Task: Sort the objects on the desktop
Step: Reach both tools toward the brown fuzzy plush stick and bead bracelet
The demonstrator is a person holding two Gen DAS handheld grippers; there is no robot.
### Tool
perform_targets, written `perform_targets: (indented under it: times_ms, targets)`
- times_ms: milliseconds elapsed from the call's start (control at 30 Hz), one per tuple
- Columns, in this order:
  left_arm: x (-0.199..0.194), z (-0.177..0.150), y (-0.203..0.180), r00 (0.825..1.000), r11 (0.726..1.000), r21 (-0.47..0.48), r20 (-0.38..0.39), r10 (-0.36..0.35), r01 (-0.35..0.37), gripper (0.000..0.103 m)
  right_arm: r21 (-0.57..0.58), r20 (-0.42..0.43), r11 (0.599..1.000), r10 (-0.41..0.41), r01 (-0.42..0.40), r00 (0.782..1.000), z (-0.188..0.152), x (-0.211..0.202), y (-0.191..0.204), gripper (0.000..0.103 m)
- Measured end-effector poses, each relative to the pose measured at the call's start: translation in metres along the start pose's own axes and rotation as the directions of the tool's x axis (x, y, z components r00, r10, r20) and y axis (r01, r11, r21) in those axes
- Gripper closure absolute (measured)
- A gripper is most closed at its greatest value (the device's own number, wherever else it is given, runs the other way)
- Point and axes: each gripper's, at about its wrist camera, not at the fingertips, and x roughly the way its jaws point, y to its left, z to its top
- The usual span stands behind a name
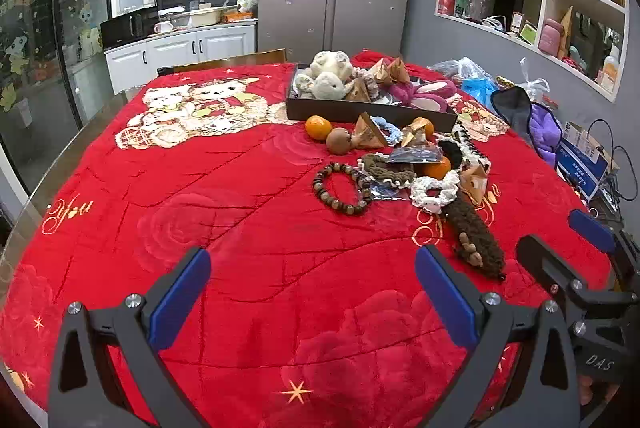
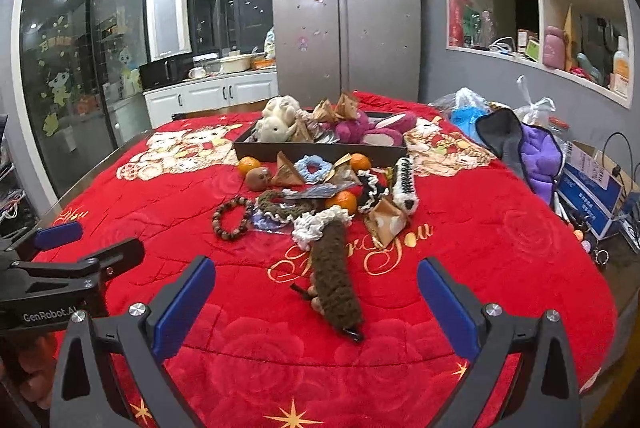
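Note:
A dark tray (image 1: 360, 109) (image 2: 320, 149) at the far side of the red blanket holds white and pink plush toys and paper pyramids. In front of it lies a heap of small things: oranges (image 1: 319, 127) (image 2: 342, 201), a bead bracelet (image 1: 342, 187) (image 2: 232, 218), scrunchies (image 2: 316, 165), paper pyramids (image 2: 386, 222) and a long brown crocheted piece (image 1: 478, 240) (image 2: 336, 284). My left gripper (image 1: 312, 268) is open over bare blanket, the heap beyond it. My right gripper (image 2: 316, 278) is open, the brown crocheted piece lying between and ahead of its fingers, untouched.
Plastic bags (image 2: 466, 107), a purple and grey cloth (image 2: 536, 151) and a blue box (image 2: 592, 187) crowd the table's right edge. A fridge (image 2: 348, 15), kitchen counter (image 2: 208, 87) and wall shelves (image 2: 560, 11) stand behind. Each gripper shows in the other's view (image 1: 592, 268) (image 2: 60, 260).

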Motion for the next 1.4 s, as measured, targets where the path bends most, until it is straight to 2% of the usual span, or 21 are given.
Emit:
perform_targets:
  times_ms: [467, 700, 933, 1400]
  targets:
    - [0.01, 0.0, -0.007, 1.0, 1.0, 0.03, -0.021, 0.009, -0.008, 0.0, 0.016, 0.005, 1.0, 0.024, -0.024, 1.0, -0.005, 0.005, -0.002, 0.0]
    - [0.011, -0.001, -0.009, 1.0, 0.999, 0.038, -0.022, 0.014, -0.013, 0.0, -0.015, -0.011, 1.0, -0.002, 0.001, 1.0, -0.006, 0.01, 0.0, 0.0]
    - [0.015, -0.001, -0.009, 0.999, 0.999, 0.042, -0.031, 0.015, -0.014, 0.0, -0.003, -0.033, 0.999, 0.033, -0.033, 0.999, -0.006, 0.011, -0.002, 0.0]
    - [0.056, 0.008, -0.014, 0.995, 0.998, 0.06, -0.095, 0.005, 0.0, 0.0, 0.017, -0.074, 1.0, 0.028, -0.026, 0.997, -0.011, 0.029, -0.013, 0.0]
